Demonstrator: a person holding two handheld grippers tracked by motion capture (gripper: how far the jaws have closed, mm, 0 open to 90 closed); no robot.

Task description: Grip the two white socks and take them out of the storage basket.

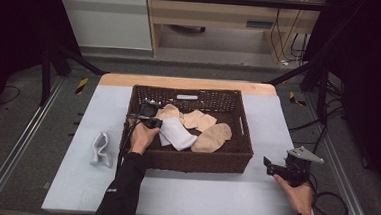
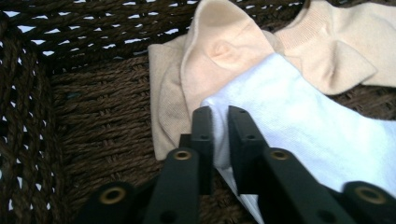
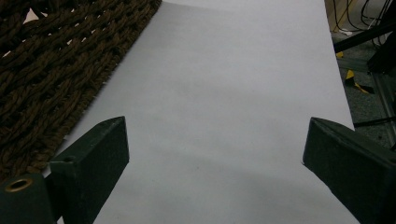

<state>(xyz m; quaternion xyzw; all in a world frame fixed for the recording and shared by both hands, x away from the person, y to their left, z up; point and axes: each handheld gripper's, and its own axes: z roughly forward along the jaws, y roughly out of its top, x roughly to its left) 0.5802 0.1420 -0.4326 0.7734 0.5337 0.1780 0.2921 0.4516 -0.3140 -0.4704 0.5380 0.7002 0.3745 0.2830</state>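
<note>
Right gripper (image 1: 270, 166): nearest the person, held just above the bare table (image 1: 198, 193) to the right of the basket; its jaws stand wide apart with nothing between them, and the right gripper view shows pale tabletop in the gap and the basket's woven side off to the left.
Right hand (image 1: 298, 194): wrapped around the gripper's body, near the table's right front corner.
Left hand (image 1: 142, 137): reaches over the basket's front left rim, forearm in a dark sleeve.
Left gripper (image 2: 220, 122): inside the basket, jaws drawn in close and clamped on an edge of the white sock; the cloth is pinched in the narrow gap between the pads.
White sock (image 2: 308, 126): lies on the basket floor, stretching away from the jaws toward the right in the left gripper view; its near edge is between the pads and its far part overlaps the beige socks.
Beige socks (image 2: 219, 51): several, just beyond and beside the white sock, touching it, spread over the middle of the basket floor.
Basket (image 1: 200, 160): dark brown wicker, rectangular, in the middle of the table.
White cloth item (image 1: 101, 148): crumpled on the table left of the basket, apart from it; what it is cannot be told.
</note>
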